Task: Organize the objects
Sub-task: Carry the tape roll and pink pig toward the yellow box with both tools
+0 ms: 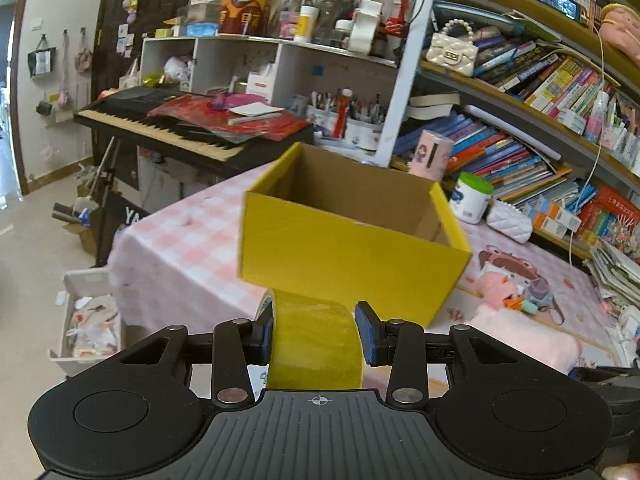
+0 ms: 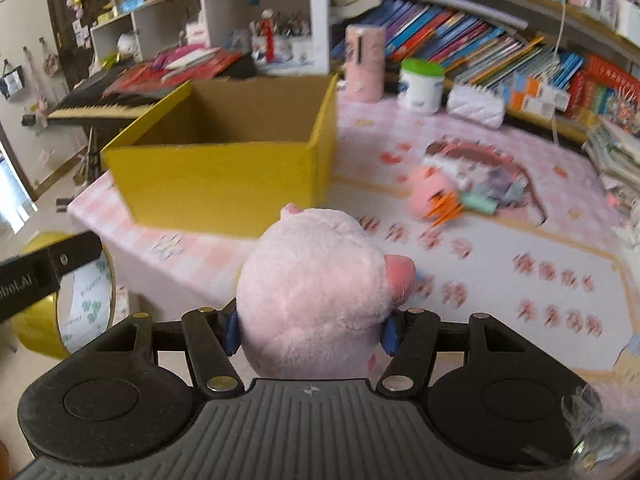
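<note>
Yellow box (image 1: 352,256) on the table (image 2: 500,248) looked empty, while left gripper (image 1: 316,334) clenched a tape roll (image 1: 316,344) and right gripper (image 2: 312,330) a plush pig (image 2: 316,296), neither dropped in yet.

Tape roll (image 1: 316,344): lower part hidden behind the left gripper (image 1: 317,334) body in the left wrist view; in the right wrist view its left side runs off the frame and a black arm crosses it. Print on its core too small to read.

Pig plush (image 2: 316,292): underside hidden behind the right gripper (image 2: 312,330); both pads mostly buried in the fur.

Box (image 2: 224,176): floor not visible in either view; near wall blocks it.

Small toys (image 2: 460,196) on the bench (image 2: 500,248): motion-blurred, pieces indistinguishable. Bench pattern smeared too.

Book (image 1: 560,80) spines: titles illegible.
</note>
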### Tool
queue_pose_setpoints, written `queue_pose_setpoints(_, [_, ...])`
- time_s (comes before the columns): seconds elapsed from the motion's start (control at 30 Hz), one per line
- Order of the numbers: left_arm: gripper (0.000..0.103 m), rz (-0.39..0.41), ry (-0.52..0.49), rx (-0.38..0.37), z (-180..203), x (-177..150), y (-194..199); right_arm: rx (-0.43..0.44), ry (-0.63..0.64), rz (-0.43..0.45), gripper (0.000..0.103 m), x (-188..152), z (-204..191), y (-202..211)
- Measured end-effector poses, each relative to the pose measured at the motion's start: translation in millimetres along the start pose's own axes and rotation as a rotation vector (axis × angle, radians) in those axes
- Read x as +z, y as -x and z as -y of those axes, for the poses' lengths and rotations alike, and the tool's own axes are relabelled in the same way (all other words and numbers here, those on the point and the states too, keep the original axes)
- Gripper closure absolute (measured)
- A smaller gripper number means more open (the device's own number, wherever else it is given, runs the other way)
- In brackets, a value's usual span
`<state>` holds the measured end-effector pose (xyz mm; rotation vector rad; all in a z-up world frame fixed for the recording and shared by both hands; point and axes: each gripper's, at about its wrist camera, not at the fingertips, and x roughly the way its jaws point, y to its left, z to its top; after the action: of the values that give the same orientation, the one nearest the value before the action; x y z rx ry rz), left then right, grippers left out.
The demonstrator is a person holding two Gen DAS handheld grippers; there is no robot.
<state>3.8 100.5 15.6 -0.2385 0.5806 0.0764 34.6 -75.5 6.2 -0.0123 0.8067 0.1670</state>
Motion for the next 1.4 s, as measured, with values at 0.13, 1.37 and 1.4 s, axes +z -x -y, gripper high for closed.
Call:
queue_pose_setpoints(0.13, [0.065,-0.01,-0.009,-0.001,-22.4,-3.1,7.9,0.005,-0.005,-0.026,0.044,-15.8,-27.1,1.7])
queue_pose_setpoints(1.37, [0.065,0.016,-0.043,-0.088,-80.5,-3.5,38.0,-0.042,-0.065,-0.062,0.043,-47.4,-84.6,22.8])
queue_pose_setpoints(1.4, [0.065,0.017,-0.043,-0.089,-80.5,-3.1,37.9,-0.044,-0.067,-0.062,0.043,-47.4,-83.9,22.2])
